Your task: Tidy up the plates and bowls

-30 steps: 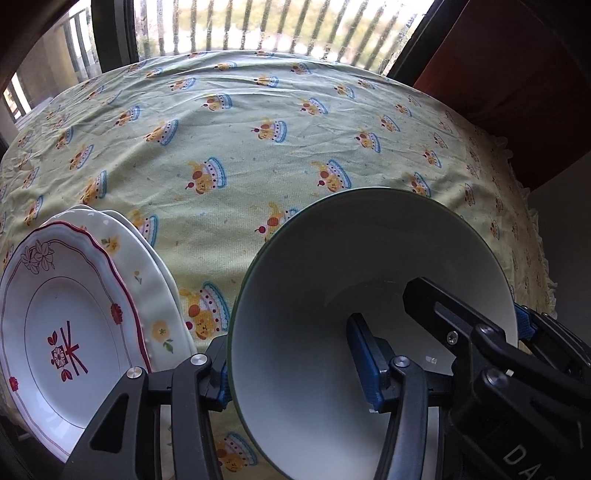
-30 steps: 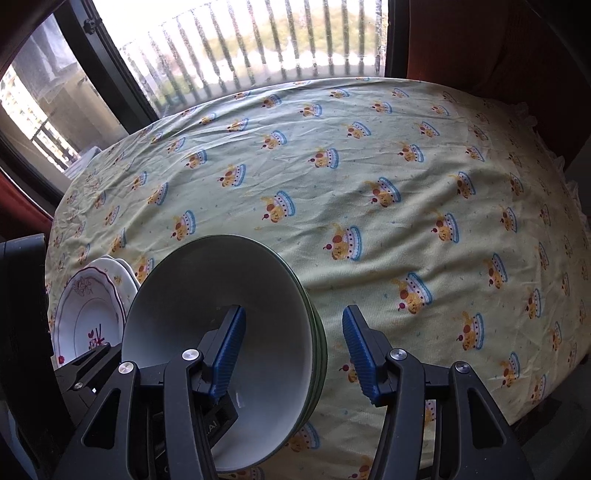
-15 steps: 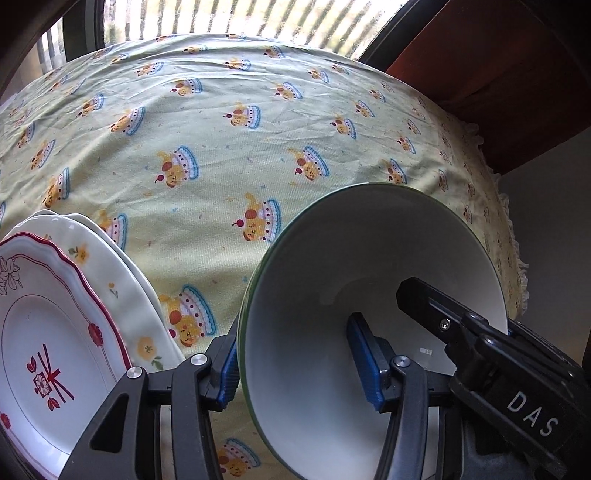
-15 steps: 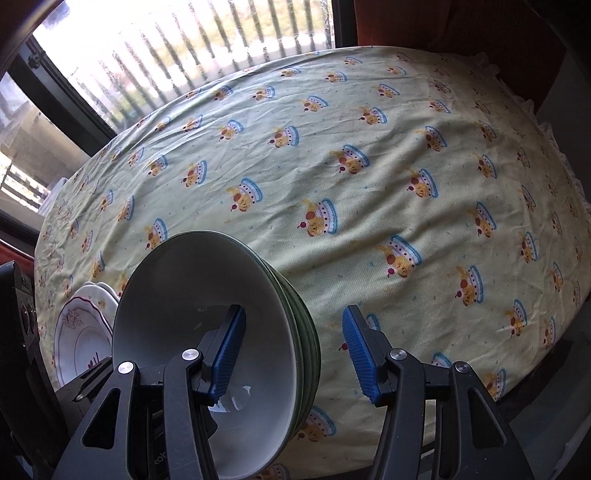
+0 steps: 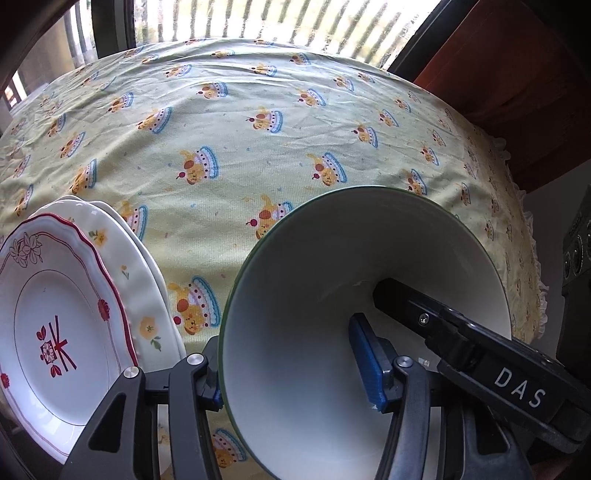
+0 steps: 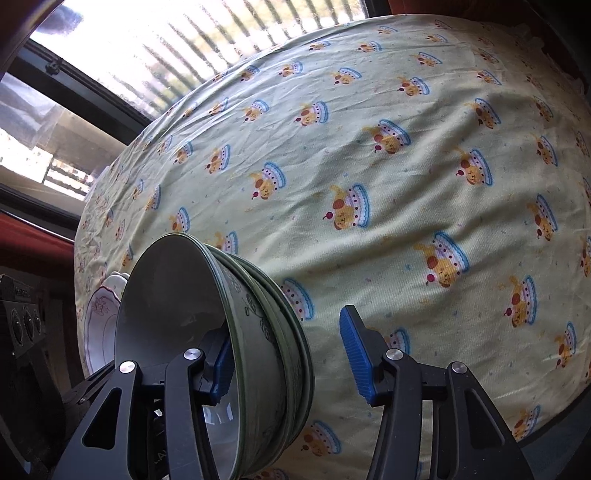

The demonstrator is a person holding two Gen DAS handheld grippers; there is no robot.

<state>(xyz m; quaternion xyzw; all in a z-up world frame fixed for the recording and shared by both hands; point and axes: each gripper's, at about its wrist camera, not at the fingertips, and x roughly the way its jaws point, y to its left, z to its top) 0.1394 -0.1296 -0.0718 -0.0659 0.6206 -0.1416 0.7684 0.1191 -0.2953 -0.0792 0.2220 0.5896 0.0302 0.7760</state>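
Observation:
A stack of nested bowls (image 5: 332, 277), white inside with green rims, stands on the tablecloth near the front edge. My left gripper (image 5: 286, 350) straddles its near-left wall, with one pad against the outside and the other inside the top bowl, and holds it. My right gripper (image 6: 286, 343) straddles the opposite wall of the bowl stack (image 6: 258, 332). Its jaws are closing: the inner pad is by the wall and the outer pad still stands a little off the rims. Its black finger (image 5: 443, 325) shows inside the bowl. Stacked plates (image 5: 55, 332), the top one red-rimmed, lie left of the bowls.
A pale green tablecloth (image 6: 406, 166) printed with cakes covers the table. A barred window (image 5: 258, 26) runs along the far side. A dark red surface (image 5: 517, 74) stands at the back right. The plates (image 6: 99, 325) peek out behind the bowls.
My right gripper has sunk and rolled, its jaws have narrowed around the bowl wall, and its finger reaches deeper into the bowl. My left gripper keeps the same hold.

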